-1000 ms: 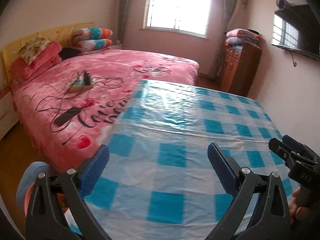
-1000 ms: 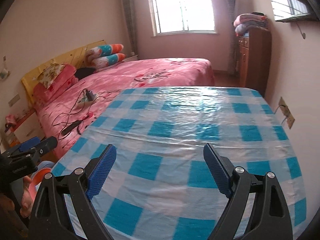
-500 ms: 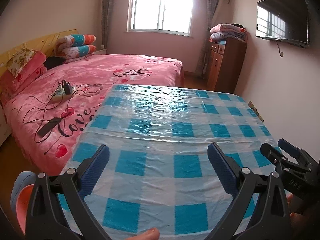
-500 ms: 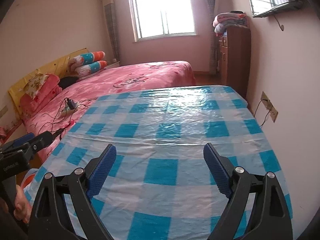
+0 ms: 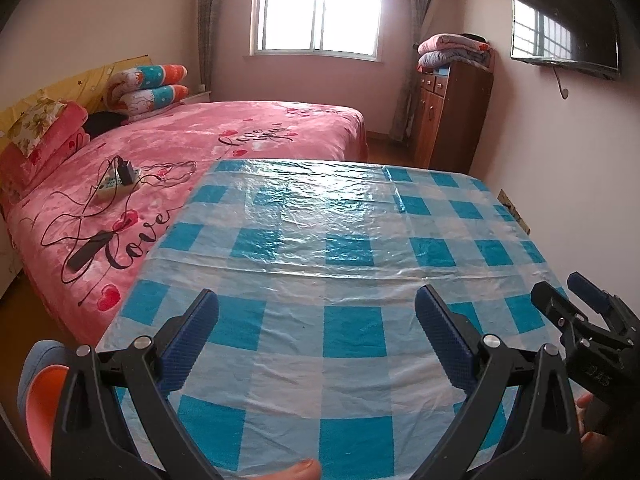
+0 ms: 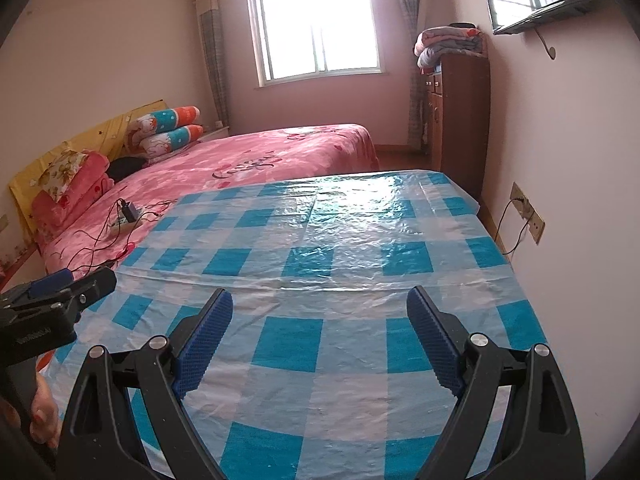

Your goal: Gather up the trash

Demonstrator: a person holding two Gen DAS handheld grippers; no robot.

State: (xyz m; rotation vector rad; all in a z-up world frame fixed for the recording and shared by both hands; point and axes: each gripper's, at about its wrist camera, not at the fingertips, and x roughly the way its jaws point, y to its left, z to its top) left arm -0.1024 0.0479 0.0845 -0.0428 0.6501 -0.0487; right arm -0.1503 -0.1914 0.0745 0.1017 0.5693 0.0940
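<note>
A table under a blue-and-white checked plastic cloth [image 5: 320, 216] fills the middle of both views [image 6: 340, 240]. No piece of trash shows in either view. My left gripper [image 5: 317, 296] hovers over the near part of the cloth, open, with nothing between its blue pads. My right gripper [image 6: 320, 295] is also open and holds nothing, above the same near edge. Each gripper shows in the other's view: the right one [image 5: 576, 304] at the right edge, the left one [image 6: 68, 284] at the left edge, both held by a hand.
A pink bed [image 5: 224, 148] lies left of the table, with a power strip and cables [image 5: 116, 184] and a dark remote-like bar [image 5: 88, 252] on it. A wooden cabinet [image 5: 452, 112] stands by the right wall, below a TV [image 5: 568, 32]. A wall socket [image 6: 528, 216] sits beside the table. An orange-and-blue object [image 5: 36, 392] is at lower left.
Both views have swung so the table sits more centred and the bed further left. The two grippers have shifted sideways over the near edge. Their jaws stay equally wide.
</note>
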